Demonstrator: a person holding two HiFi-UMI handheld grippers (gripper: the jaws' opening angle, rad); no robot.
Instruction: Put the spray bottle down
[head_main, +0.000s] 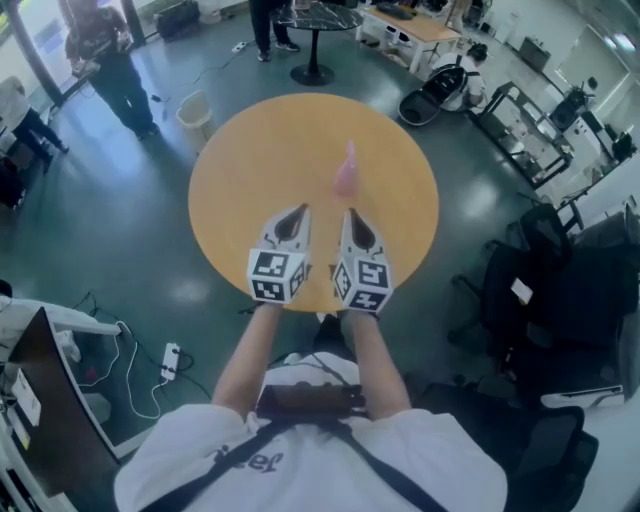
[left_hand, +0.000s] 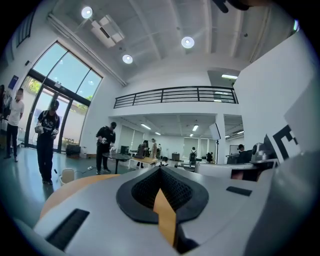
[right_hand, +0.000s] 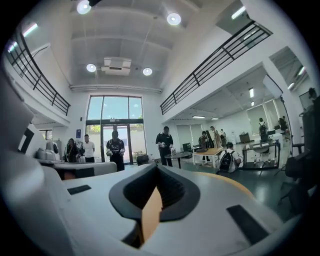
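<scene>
Head view: left gripper (head_main: 298, 210) and right gripper (head_main: 351, 214) hang side by side over the table's (head_main: 240, 150) near edge, both with jaws pressed together, empty. Pink bottle (head_main: 346, 173) stands just past the right gripper, about mid-table.

We find no wording that we can read with certainty. The dark lettering on the person's white shirt (head_main: 262, 462) is partly strapped over and too small. The black-and-white square markers (head_main: 270, 268) on the cubes of the left gripper (head_main: 298, 212) and right gripper (head_main: 350, 214) show patterns, not letters.
</scene>
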